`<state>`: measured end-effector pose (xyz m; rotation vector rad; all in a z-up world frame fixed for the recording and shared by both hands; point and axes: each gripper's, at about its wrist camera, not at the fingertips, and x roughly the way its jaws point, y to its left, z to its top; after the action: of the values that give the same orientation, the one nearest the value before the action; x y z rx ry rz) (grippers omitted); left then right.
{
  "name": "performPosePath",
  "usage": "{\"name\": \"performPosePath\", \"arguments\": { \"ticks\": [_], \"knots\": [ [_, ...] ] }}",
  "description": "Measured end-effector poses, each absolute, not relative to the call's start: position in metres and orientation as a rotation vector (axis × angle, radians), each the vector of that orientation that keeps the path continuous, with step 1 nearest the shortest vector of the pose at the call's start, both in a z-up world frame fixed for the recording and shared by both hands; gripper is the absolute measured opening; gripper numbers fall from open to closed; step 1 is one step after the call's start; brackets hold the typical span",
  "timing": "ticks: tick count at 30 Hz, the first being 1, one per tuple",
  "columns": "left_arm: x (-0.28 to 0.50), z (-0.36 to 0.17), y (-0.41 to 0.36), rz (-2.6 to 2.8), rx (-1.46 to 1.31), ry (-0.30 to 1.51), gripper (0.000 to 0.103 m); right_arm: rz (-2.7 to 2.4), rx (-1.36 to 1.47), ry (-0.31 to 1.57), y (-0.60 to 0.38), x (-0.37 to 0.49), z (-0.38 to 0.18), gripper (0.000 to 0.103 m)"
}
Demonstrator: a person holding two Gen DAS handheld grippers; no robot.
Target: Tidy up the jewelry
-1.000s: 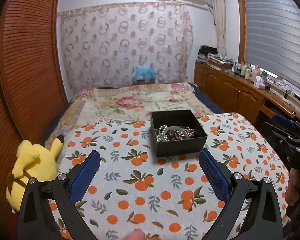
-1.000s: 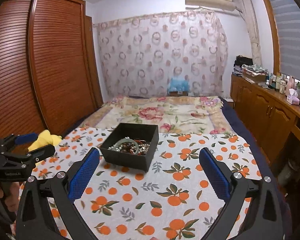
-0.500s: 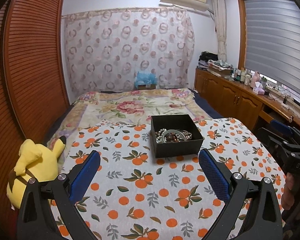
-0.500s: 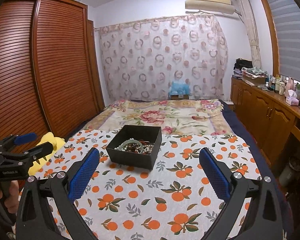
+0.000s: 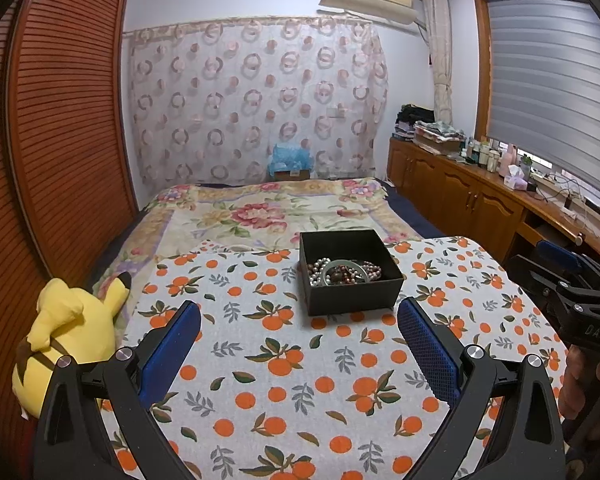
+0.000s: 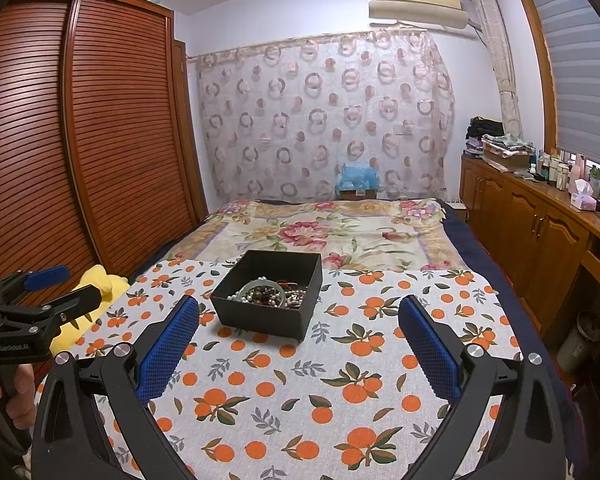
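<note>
A black open box [image 5: 350,300] stands on the orange-print cloth [image 5: 284,400], holding a pile of bead bracelets and necklaces [image 5: 342,272] with a pale green bangle on top. It also shows in the right wrist view [image 6: 260,316], with the jewelry [image 6: 270,294] inside. My left gripper [image 5: 299,314] is open and empty, held back from the box. My right gripper [image 6: 299,314] is open and empty, also back from the box. Each gripper shows at the edge of the other's view: the right one [image 5: 572,280], the left one [image 6: 48,288].
A yellow plush toy [image 5: 68,336] lies at the cloth's left edge. A floral bedspread [image 5: 268,212] lies beyond the box. A slatted wooden wardrobe [image 6: 80,152] stands on the left, wooden cabinets [image 6: 540,232] with bottles on the right.
Both grippers have risen and drawn back from the box, so it looks smaller and farther off. Both stay open and empty. The box has not moved.
</note>
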<state>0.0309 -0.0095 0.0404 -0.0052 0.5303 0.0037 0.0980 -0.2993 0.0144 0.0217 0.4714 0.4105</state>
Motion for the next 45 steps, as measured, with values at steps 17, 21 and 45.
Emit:
{"name": "performPosePath", "arguments": {
  "ticks": [17, 21, 45],
  "knots": [
    [0.0305, 0.0390, -0.0093, 0.006, -0.003, 0.527, 0.095, 0.408, 0.023, 0.472, -0.2999, 0.0969, 0.0147, 0.100],
    [0.0302, 0.0412, -0.0112, 0.005, -0.003, 0.524, 0.095, 0.409, 0.023, 0.473, -0.3002, 0.0967, 0.0143, 0.100],
    [0.0313, 0.0438, -0.0168, 0.011, 0.005, 0.513, 0.095, 0.407, 0.023, 0.472, -0.3014, 0.0957, 0.0131, 0.100]
  ]
}}
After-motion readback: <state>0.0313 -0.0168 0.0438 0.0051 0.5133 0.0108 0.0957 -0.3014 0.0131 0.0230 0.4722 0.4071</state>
